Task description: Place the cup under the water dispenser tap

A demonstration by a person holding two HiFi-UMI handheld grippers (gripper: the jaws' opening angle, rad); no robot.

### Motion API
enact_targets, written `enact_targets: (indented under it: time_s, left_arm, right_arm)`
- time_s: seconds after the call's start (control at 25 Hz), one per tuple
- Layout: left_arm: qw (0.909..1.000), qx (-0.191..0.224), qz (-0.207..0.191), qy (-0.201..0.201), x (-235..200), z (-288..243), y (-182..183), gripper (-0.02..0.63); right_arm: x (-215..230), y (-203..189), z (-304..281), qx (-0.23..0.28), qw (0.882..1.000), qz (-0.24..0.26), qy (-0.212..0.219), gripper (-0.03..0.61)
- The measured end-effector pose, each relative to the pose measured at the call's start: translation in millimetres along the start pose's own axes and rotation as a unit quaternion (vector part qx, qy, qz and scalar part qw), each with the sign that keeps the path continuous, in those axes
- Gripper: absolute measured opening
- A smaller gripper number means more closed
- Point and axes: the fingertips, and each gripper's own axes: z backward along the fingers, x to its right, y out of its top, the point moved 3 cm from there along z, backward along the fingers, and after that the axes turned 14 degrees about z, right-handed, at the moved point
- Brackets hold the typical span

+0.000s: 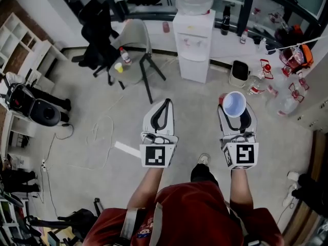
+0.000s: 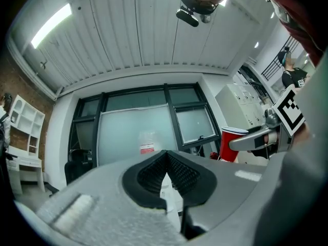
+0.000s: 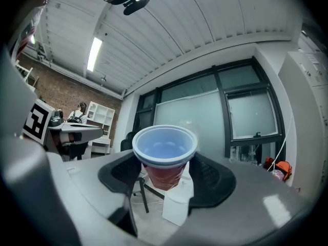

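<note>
While the person stands on the grey floor (image 1: 102, 152) facing the white water dispenser (image 1: 193, 45), the right hand-held gripper (image 1: 234, 110) is clamped on a red plastic cup (image 1: 234, 104). The right gripper view shows the cup (image 3: 165, 155) upright between the two dark pads, which press its sides just under the white rim; its pale inside is open to the ceiling. The cup is held in the air over the floor, well apart from the dispenser and a little to the right of it in the head view. The left hand-held gripper (image 1: 166, 102) is beside the right one, its jaws together at the tips with nothing between them. A grey chair (image 1: 134, 42) stands left of the dispenser.
</note>
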Motion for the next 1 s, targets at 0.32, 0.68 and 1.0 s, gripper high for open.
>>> enact_targets:
  time_s: [0.32,0.68,1.0]
  left_arm:
    - [0.9996,-0.027,-0.002,-0.001,32,-89,-34,-0.003]
    - [0.9995,-0.027,-0.009,0.014,38,-148,-56,-0.003]
    - [0.9993,-0.029,-0.005,0.025,7,-191,-85,-0.003]
  right_arm:
    - [76,-45,-39,-0.005,1.000,-0.015,0.005,0.287]
    - [110,-77,-81,-0.011,0.999,-0.025,0.026,0.287]
    - [109,-114,-136,-0.029,0.998,-0.025,0.048,0.285]
